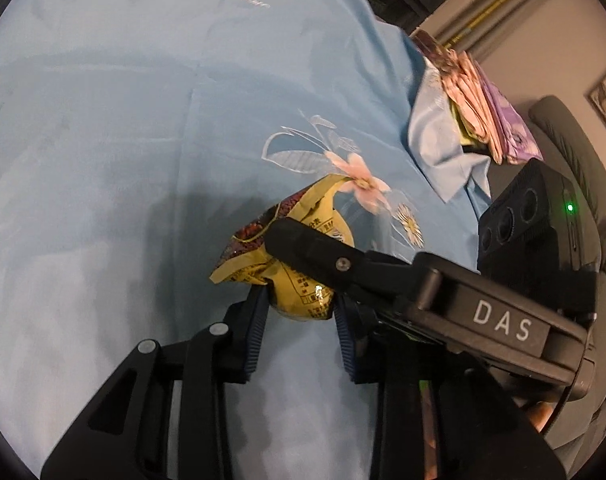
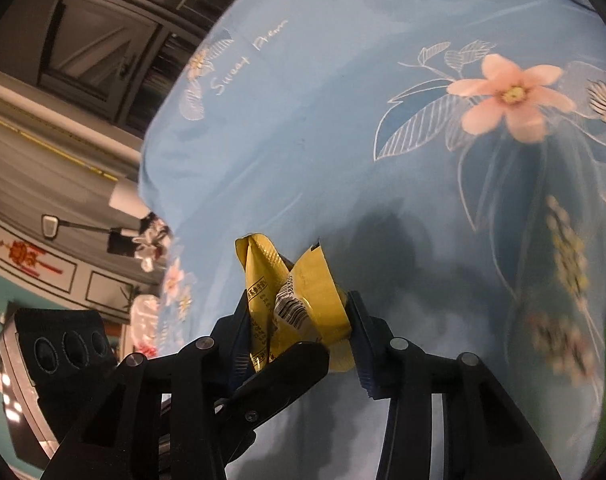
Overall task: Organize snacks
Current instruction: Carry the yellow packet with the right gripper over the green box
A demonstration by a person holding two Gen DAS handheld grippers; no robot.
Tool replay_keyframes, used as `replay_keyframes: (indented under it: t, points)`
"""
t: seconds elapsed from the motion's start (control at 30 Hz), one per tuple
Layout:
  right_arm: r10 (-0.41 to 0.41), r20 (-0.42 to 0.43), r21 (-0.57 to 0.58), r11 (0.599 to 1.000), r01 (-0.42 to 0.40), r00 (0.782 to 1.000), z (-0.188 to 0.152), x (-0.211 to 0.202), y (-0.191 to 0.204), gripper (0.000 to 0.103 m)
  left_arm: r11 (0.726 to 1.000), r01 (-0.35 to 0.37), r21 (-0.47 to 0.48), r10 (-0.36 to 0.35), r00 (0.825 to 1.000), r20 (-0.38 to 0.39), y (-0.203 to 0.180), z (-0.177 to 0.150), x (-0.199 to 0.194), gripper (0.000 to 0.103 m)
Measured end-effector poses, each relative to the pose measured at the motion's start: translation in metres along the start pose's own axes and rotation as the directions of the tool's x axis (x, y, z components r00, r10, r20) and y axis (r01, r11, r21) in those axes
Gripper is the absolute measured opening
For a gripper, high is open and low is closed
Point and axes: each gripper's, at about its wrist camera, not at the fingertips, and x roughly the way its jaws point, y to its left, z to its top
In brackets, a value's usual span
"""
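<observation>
the left gripper (image 1: 299, 312) is closed to a narrow gap on a yellow snack packet (image 1: 293, 256), its two ribbed pads pressing the lower end of the packet from either side. the right gripper (image 2: 299, 320) is closed to a similar gap on the same yellow snack packet (image 2: 291, 300); its pads press the crumpled middle, where a barcode faces the camera. in the left wrist view the right gripper's finger (image 1: 323, 256) crosses in front of the packet, and in the right wrist view a finger of the left gripper (image 2: 279, 376) crosses beneath it. the packet is held between both grippers above a light blue cloth (image 1: 123, 140) printed with pink flowers and white lettering; whether the packet touches the cloth cannot be told. the packet's dark red printed face shows at its upper left edge in the left wrist view. at the far right edge of the cloth lies a stack of other packets (image 1: 487, 108), pink and purple, well apart from the held packet.
</observation>
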Motion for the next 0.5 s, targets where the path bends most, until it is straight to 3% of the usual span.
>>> replay_keyframes:
  t: [0.27, 0.5]
  points:
    - [0.010, 0.010, -0.049, 0.999, -0.009, 1.000, -0.047, -0.055, 0.022, 0.046, 1.000, 0.011, -0.018, -0.010, 0.999, 0.052, -0.026, -0.052, -0.047, 0.032]
    - [0.053, 0.012, -0.047, 0.998, -0.053, 0.999, -0.087, -0.083, 0.023, 0.046, 1.000, -0.028, 0.005, 0.027, 0.998, 0.061, -0.047, -0.093, -0.073, 0.032]
